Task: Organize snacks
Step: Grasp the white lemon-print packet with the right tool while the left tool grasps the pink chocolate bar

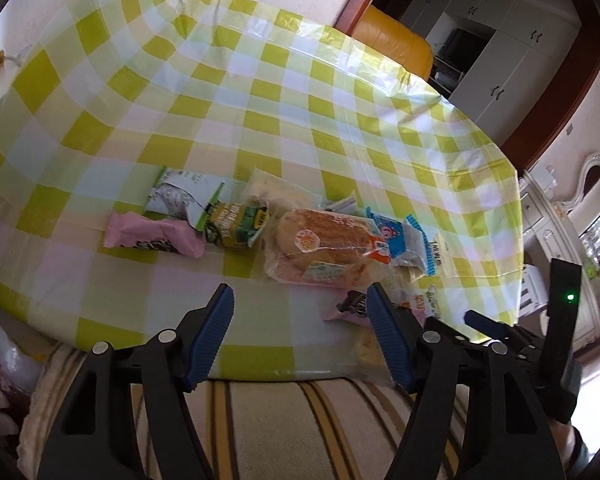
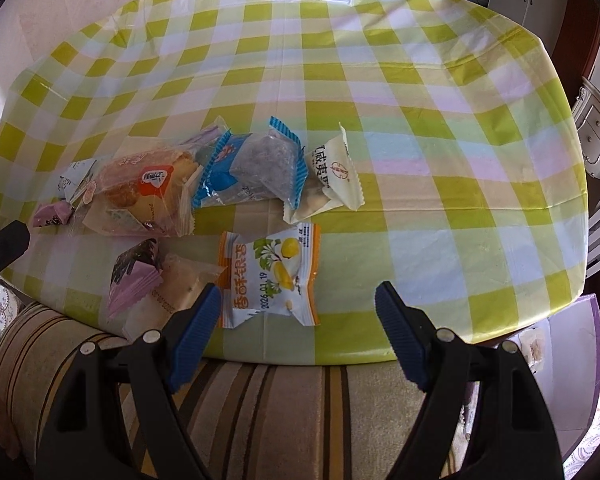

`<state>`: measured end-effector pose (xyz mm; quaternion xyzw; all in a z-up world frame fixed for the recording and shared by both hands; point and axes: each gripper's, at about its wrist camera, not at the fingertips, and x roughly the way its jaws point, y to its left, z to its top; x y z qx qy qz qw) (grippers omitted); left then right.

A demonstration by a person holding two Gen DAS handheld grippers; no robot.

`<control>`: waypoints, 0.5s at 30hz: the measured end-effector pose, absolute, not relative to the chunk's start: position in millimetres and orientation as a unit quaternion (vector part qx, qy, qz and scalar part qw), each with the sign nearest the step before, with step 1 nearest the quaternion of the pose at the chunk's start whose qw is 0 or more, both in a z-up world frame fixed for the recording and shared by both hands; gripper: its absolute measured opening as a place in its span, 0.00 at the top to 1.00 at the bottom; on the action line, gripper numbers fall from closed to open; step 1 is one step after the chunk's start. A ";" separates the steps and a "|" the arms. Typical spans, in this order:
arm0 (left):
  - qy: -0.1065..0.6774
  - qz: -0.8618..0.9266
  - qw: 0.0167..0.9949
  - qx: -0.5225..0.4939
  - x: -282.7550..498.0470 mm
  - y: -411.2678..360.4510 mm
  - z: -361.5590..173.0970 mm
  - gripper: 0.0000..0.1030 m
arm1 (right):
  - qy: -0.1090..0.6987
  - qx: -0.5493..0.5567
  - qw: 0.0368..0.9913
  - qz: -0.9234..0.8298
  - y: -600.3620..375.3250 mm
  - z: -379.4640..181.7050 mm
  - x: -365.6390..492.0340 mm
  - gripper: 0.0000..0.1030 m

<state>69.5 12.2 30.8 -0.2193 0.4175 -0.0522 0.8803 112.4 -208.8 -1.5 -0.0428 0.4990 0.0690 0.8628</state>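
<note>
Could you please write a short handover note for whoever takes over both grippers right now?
Left gripper: open, empty, above the near table edge, in front of the bread packet.
Right gripper: open, empty, just short of the white ginkgo-print packet.
Snacks: all loose in a cluster on the checked tablecloth, including the pink packet and the blue packet.
Done: nothing sorted.
Left: everything.

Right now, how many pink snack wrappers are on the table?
2: one pink snack wrapper left of the pile, another pink wrapper by the near edge. Others may be hidden.
</note>
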 end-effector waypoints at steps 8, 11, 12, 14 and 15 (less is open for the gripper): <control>0.449 -0.120 0.828 -0.313 88.7 -5.8 8.9 0.47 | 0.507 -0.058 0.857 0.074 -199.8 -8.1 118.5 0.23; 0.467 -0.123 0.805 -0.345 99.4 -12.8 -3.4 0.48 | 0.507 -0.059 0.857 0.073 -198.1 -9.4 120.9 0.23; 0.472 -0.122 0.797 -0.356 102.7 -14.0 -7.3 0.48 | 0.507 -0.059 0.857 0.073 -198.2 -9.6 120.9 0.23; 0.476 -0.122 0.783 -0.380 108.4 -15.5 -13.6 0.48 | 0.509 -0.058 0.856 0.073 -197.6 -11.4 123.3 0.23; 0.479 -0.120 0.779 -0.386 111.3 -16.8 -15.8 0.48 | 0.510 -0.056 0.855 0.073 -197.6 -12.4 124.7 0.23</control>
